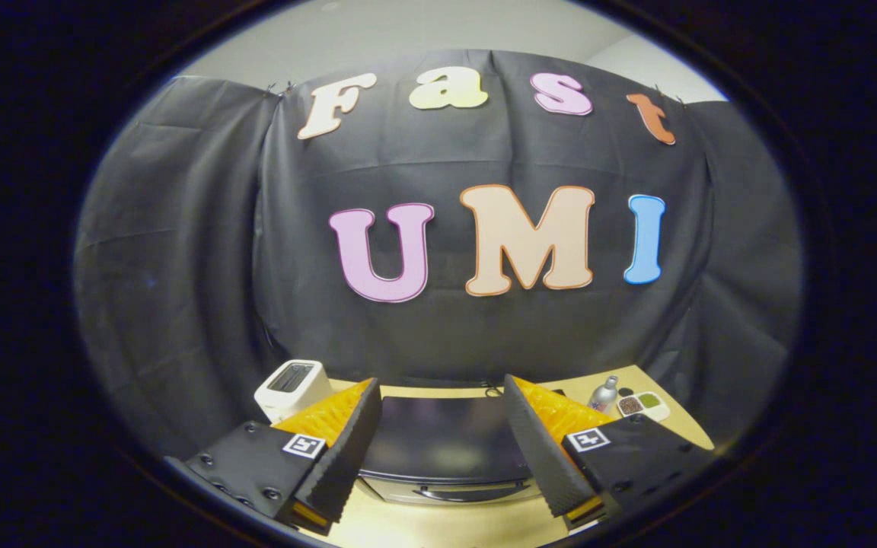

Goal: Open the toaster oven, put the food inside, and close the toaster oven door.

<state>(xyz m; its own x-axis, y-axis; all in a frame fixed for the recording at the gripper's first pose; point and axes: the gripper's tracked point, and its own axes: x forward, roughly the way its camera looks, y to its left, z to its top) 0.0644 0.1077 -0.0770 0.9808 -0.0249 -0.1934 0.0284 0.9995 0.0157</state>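
Item one: my gripper (442,449), its jaws spread wide and holding nothing, both fingers hanging above the tabletop (438,525) with a broad gap between them. Each finger carries a small square marker on its upper face.

Item two: the toaster oven (446,453), the task's thing. It sits on the tabletop directly between my fingers and just ahead of them, seen from above and in front. Its dark top fills most of the gap. Its door is shut, and the curved metal door handle (469,493) runs along the front, low between the fingertips. Neither finger touches the oven or the handle.

Item three: a white pop-up toaster (292,388), slots upward, standing on the tabletop beyond my left finger, beside the oven's left end.

Item four: a small silver bottle (604,394), upright, beyond my right finger, toward the back of the tabletop.

Item five: a white divided dish (642,405), just beside the bottle on its right, with dark contents in one compartment and green in another. What the contents are I cannot tell.

Item six: black cloth, the booth wall (180,266), draped behind the tabletop, with a pale ceiling above it.
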